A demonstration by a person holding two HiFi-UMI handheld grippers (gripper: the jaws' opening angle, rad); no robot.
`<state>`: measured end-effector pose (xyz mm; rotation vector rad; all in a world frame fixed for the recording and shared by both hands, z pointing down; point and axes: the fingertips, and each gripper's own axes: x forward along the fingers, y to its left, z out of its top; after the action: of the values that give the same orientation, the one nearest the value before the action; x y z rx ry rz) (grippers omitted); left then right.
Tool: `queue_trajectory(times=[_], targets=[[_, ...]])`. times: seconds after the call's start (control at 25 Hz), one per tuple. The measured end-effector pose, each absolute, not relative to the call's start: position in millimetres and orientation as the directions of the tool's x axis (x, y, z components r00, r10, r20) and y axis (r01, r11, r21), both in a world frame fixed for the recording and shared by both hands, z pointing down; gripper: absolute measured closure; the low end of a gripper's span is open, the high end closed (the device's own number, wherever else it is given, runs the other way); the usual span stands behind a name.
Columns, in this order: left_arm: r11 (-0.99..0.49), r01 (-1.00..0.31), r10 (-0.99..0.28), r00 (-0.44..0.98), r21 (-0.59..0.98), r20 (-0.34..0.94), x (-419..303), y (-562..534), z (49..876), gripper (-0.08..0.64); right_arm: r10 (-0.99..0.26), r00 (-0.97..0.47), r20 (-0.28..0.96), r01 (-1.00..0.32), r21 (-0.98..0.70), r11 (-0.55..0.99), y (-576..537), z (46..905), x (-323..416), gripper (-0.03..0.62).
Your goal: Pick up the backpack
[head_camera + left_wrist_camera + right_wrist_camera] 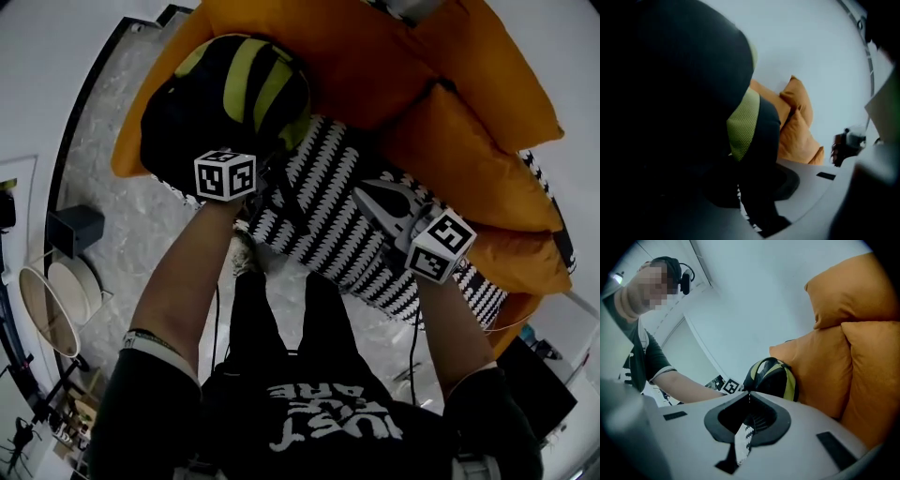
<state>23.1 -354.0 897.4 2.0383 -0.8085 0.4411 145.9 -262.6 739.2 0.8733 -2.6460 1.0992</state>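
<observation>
Item 1: backpack (pixel 230 94), black with yellow-green stripes, at the upper left of the head view, against the end of the orange sofa (pixel 375 56). Contents: none visible. I see no open pocket, though it looks full.

Item 2: left gripper (pixel 754 164), jaws clamped on a black strap (pixel 761 136) of the backpack. I judge this to be the hold for lifting.

Item 3: right gripper (pixel 749 397), jaws together, pinching a strip of the black-and-white zigzag blanket (pixel 328 216), likely to keep it from trailing with the bag.

Item 4: cushions (pixel 469 159), right of frame, untouched.
</observation>
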Motion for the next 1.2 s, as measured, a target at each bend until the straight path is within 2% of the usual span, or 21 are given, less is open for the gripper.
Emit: queue_trajectory(times=[0.2,0.48,0.72,0.92,1.04,1.2], targets=[[-0.453,-0.452,-0.401,0.873,0.768,0.277,29.0,-361.4,800.0,0.485,-0.465,-0.824,0.323,-0.559,-0.597,0.575,-272.8,715.3,134.2,0.563],[-0.53,-0.263,-0.389,0.92,0.806,0.045,21.8,-361.4,691.0,0.488,-0.478,-0.826,0.298,-0.556,-0.563,0.611,-283.8,656.8,112.7,0.563],[-0.559,-0.205,-0.407,0.912,0.803,-0.051,-2.4,-359.5,608.8,0.489,-0.493,-0.826,0.275,-0.56,-0.507,0.655,-298.8,600.8,100.3,0.563],[-0.547,-0.156,-0.474,0.868,0.823,-0.15,-48.7,-351.1,551.8,0.489,-0.505,-0.823,0.261,-0.564,-0.483,0.67,-301.8,553.2,95.0,0.563],[-0.534,-0.148,-0.498,0.851,0.832,-0.168,-65.3,-342.6,508.9,0.489,-0.511,-0.821,0.256,-0.568,-0.46,0.682,-298.0,526.0,93.8,0.563],[-0.616,-0.154,-0.479,0.852,0.772,-0.212,-76.0,-345.5,452.7,0.489,-0.528,-0.816,0.233,-0.575,-0.416,0.705,-304.3,485.8,95.4,0.563]])
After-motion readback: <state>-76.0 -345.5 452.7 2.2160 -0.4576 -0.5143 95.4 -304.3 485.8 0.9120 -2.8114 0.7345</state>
